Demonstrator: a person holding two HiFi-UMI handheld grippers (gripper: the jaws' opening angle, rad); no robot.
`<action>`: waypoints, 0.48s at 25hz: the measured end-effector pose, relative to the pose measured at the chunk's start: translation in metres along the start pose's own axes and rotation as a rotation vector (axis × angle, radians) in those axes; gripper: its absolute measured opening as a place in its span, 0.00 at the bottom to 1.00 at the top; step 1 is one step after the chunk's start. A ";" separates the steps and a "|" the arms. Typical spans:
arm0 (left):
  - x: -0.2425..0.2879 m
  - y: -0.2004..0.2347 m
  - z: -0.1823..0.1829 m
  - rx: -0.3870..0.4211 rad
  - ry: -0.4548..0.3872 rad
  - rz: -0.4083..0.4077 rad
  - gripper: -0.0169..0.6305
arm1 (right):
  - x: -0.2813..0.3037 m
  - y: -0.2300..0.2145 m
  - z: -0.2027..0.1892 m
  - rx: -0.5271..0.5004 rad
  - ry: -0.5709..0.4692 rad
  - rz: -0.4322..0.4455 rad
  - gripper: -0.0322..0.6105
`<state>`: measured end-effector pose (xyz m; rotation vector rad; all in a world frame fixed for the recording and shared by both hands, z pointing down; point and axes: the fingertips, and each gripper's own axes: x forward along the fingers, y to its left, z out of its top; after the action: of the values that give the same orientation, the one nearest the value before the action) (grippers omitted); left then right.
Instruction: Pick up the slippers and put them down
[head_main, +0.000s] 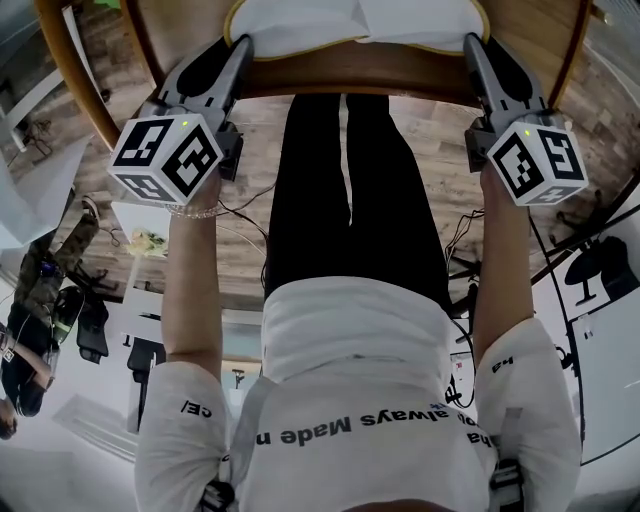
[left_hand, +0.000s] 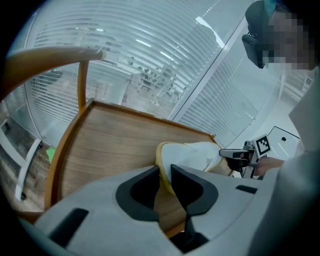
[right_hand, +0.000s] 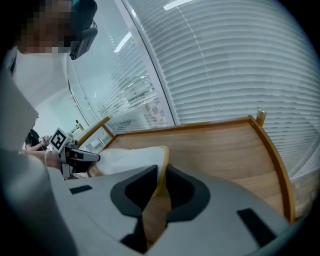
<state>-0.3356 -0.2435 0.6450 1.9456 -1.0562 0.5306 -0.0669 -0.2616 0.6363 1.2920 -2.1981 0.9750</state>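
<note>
Your slippers (head_main: 300, 20) are white w/ mustard-yellow edging. Left gripper (left_hand: 165, 172) & right gripper (right_hand: 161, 172) are light grey w/ black pads (left_hand: 136, 195). Cubes (head_main: 165, 158) are blk-and-wht square markers, each w/ a green dot. Wooden surface (left_hand: 115, 145) is warm brown w/ streaky grain. Trousers (head_main: 340, 190) black, shirt (head_main: 350, 350) white w/ dark lettering.

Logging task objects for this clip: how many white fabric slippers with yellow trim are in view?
2, side by side on the wooden surface: the left slipper, rim pinched by the left gripper, and the right slipper, rim pinched by the right gripper. None appears hidden.
</note>
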 end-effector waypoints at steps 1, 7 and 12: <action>-0.001 -0.002 0.002 0.002 -0.004 -0.001 0.14 | -0.002 0.000 0.002 0.000 -0.006 -0.001 0.13; -0.009 -0.017 0.023 0.025 -0.028 -0.006 0.14 | -0.017 0.002 0.022 -0.008 -0.036 -0.008 0.13; -0.023 -0.032 0.048 0.060 -0.056 -0.007 0.14 | -0.033 0.008 0.046 -0.014 -0.069 -0.017 0.13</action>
<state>-0.3234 -0.2628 0.5876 2.0263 -1.0793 0.5111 -0.0574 -0.2738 0.5810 1.3547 -2.2377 0.9196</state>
